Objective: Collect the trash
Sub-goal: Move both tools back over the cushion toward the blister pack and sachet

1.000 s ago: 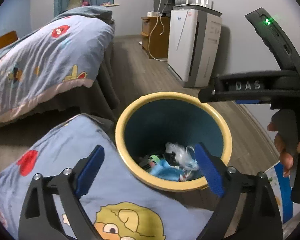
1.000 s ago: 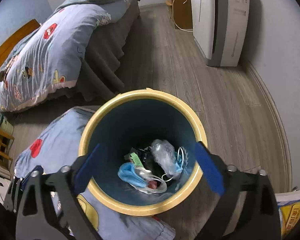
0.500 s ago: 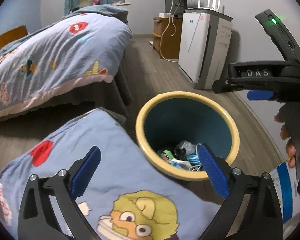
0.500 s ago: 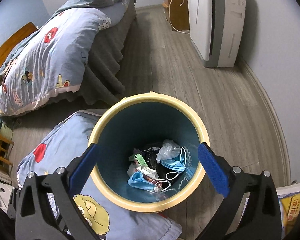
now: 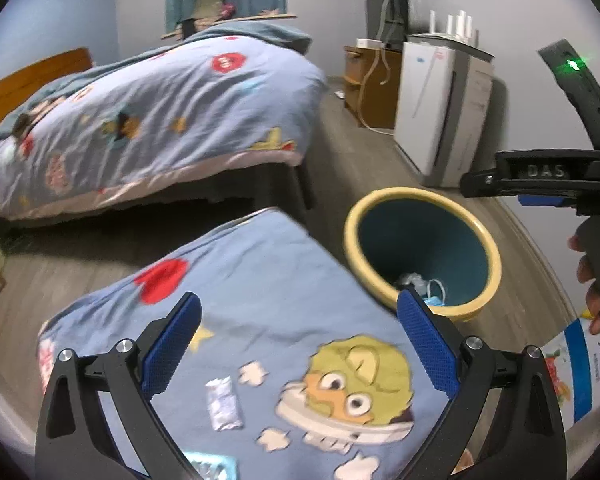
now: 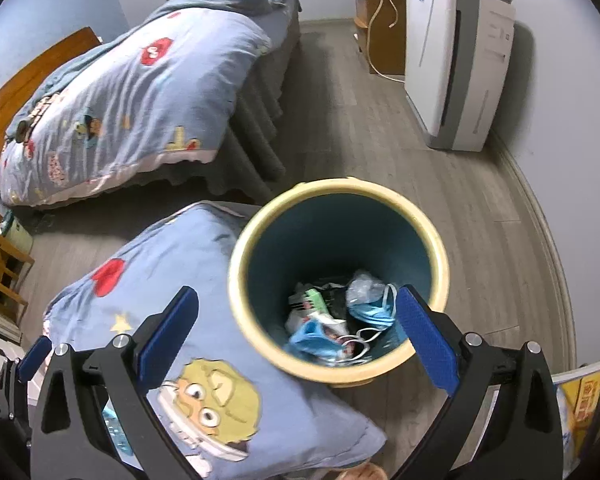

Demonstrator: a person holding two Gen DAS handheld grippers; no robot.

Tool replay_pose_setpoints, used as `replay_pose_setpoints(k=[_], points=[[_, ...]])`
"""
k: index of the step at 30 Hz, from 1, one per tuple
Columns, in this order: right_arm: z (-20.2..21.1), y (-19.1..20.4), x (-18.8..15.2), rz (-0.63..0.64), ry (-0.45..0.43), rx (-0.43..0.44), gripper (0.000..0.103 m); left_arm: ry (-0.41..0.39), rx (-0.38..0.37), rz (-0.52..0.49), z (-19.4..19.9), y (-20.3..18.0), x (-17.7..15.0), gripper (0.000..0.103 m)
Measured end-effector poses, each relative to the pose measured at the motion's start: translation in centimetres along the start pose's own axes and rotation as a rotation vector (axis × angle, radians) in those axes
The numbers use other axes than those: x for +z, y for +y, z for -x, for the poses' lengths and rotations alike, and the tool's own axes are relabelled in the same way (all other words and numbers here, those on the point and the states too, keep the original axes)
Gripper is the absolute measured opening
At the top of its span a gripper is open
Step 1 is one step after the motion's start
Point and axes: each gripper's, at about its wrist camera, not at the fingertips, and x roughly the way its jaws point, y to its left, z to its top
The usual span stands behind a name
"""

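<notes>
- A round trash bin [image 6: 342, 280] with a yellow rim and dark teal inside stands on the grey wood floor [image 6: 452, 184], touching the corner of a blue cartoon-print quilt [image 6: 172, 280] at its 9 o'clock side.
- Inside the bin lie blue face masks [image 6: 374, 310], a crumpled clear plastic bag [image 6: 362, 286] and a small green-and-white packet [image 6: 310, 300].
- In the left wrist view a small silvery wrapper [image 5: 224, 402] lies on the quilt, near 6 o'clock; a second, bluish wrapper [image 5: 212, 466] sits at the very bottom edge, too blurred to identify.
- The left gripper [image 5: 300, 344] has its blue pads spread wide and holds nothing; it hovers over the quilt.
- Compared with a second ago, that view has swung away from the bin: the bin has slid from the centre toward 3 o'clock, and the wrappers have come into sight.
- The right gripper [image 6: 298, 334] is also spread wide and empty, above the bin; the bin now sits slightly right of centre, where earlier it was centred between the pads.
- A person's hand [image 5: 590, 280] grips the right tool's handle at 3 o'clock in the left view.
- Farther out are a bed [image 6: 128, 92] at 10 o'clock and a white appliance [image 6: 456, 60] against the wall at 1 o'clock.
</notes>
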Motion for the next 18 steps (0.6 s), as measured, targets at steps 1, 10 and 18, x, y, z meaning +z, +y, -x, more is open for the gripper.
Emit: replay_pose_setpoints(k=[1, 10, 18], points=[[0.1, 0.6, -0.2, 0.006, -0.002, 0.003, 0.097, 0.005, 0.010, 0.021, 0.4, 0.9, -0.3, 0.097], [0.9, 6.2, -2.7, 0.036, 0.005, 0.063, 0.097, 0.013, 0.127, 0.113, 3.9, 7.1, -3.0, 0.097], [-1.6, 12.1, -6.0, 0.109, 0.096, 0.140, 0.097, 0.075, 0.271, 0.158, 5.6, 12.6, -6.9, 0.097]])
